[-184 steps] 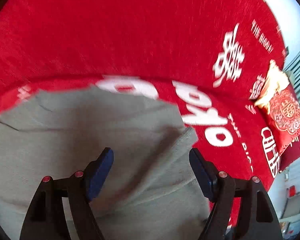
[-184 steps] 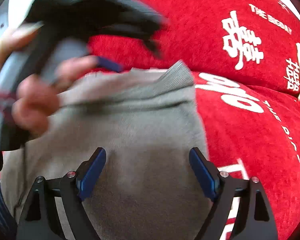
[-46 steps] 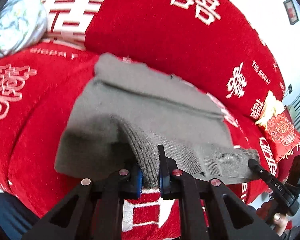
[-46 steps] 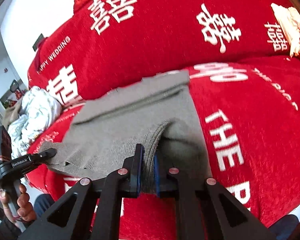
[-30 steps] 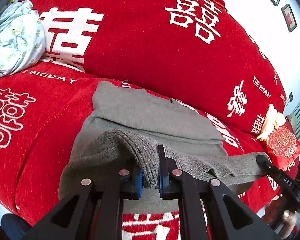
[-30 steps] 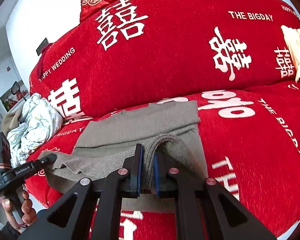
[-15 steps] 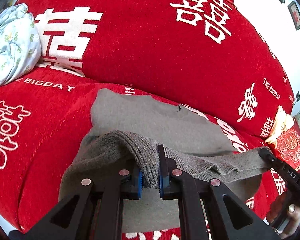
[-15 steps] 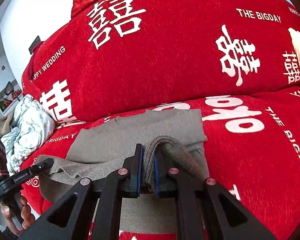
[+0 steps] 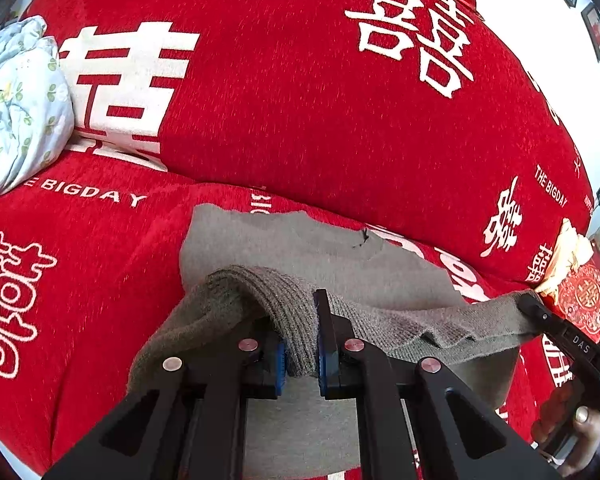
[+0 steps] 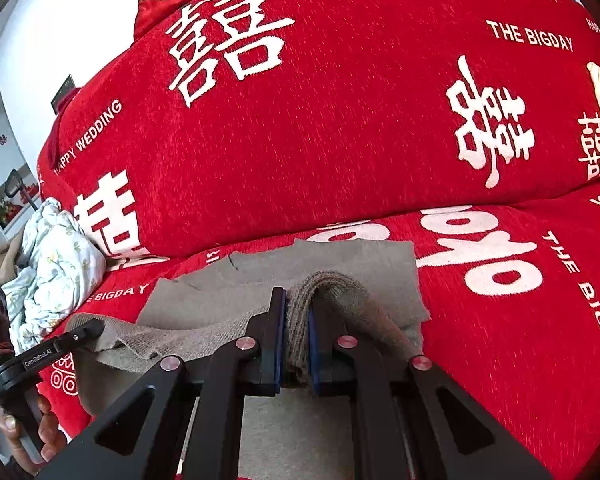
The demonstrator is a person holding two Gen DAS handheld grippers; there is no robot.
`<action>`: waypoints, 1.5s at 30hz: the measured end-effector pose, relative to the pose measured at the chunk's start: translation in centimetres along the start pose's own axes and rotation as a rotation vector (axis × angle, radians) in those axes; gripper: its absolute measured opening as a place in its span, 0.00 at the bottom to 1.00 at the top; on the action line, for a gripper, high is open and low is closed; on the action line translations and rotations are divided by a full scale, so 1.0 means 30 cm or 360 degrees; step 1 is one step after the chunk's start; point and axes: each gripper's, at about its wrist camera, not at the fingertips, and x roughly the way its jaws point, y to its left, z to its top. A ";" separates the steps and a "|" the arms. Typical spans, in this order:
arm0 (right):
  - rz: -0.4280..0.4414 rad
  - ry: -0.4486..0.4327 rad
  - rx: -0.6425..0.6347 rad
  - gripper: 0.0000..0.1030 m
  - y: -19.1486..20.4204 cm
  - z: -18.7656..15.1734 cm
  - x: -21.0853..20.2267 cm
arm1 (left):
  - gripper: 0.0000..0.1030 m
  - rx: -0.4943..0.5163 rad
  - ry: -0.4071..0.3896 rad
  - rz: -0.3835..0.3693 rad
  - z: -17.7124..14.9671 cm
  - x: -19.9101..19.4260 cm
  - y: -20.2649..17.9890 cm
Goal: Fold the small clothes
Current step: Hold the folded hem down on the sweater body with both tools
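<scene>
A grey knit sweater (image 9: 300,248) lies on the red sofa seat (image 9: 80,264); it also shows in the right wrist view (image 10: 340,264). My left gripper (image 9: 300,320) is shut on its ribbed hem at the left corner and holds it raised. My right gripper (image 10: 296,320) is shut on the hem at the right corner. The hem hangs stretched between them above the flat part of the sweater. The right gripper's tip (image 9: 540,312) shows in the left wrist view, and the left gripper's tip (image 10: 80,336) in the right wrist view.
The red sofa back (image 9: 300,100) with white characters rises close behind the sweater. A pale floral bundle of cloth (image 9: 16,108) lies at the left end of the seat. A red and gold cushion (image 9: 580,292) sits at the right end.
Both grippers have carried the raised hem forward over the sweater toward the sofa back. Earlier both were open above the flat sweater; now each is shut on the hem.
</scene>
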 end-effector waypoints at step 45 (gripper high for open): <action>-0.0026 0.0062 -0.0007 0.10 -0.037 0.125 0.147 | 0.12 0.0090 0.0023 0.0062 0.155 0.122 -0.096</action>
